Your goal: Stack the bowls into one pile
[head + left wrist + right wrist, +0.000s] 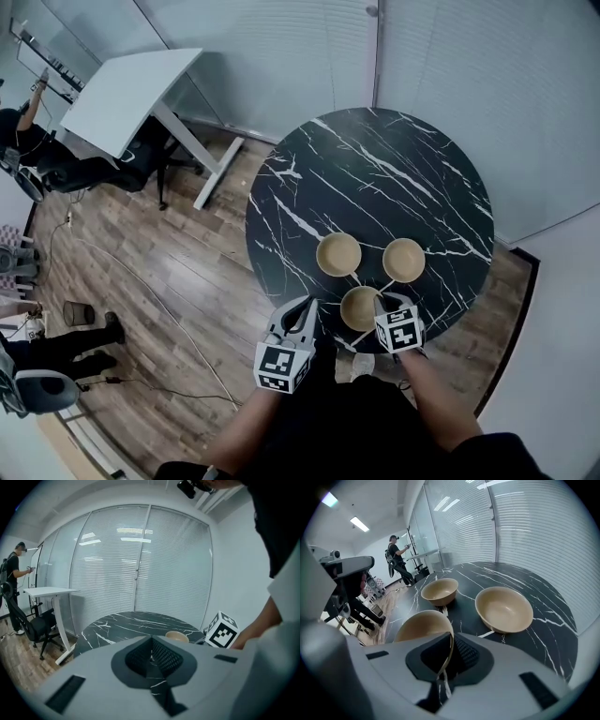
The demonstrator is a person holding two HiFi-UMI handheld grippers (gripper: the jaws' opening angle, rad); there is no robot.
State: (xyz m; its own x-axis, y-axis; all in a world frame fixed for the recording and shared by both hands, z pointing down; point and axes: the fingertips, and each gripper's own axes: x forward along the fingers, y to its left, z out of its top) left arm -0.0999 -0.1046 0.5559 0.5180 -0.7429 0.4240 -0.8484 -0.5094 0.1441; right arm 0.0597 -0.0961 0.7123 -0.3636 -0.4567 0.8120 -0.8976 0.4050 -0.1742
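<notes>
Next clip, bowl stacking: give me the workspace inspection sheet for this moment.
Surface: round black marbled table, bowls on its near half.
Job's things: three tan bowls, upright, none stacked: near bowl, left bowl, right bowl.
Clutter: nothing seen.
Grippers: right gripper shut on near bowl's rim; left gripper shut, empty, at the table's near edge.
Cables: loose cable across wooden floor.
Surroundings: white desk, office chair, blinds, a person by the desk.
</notes>
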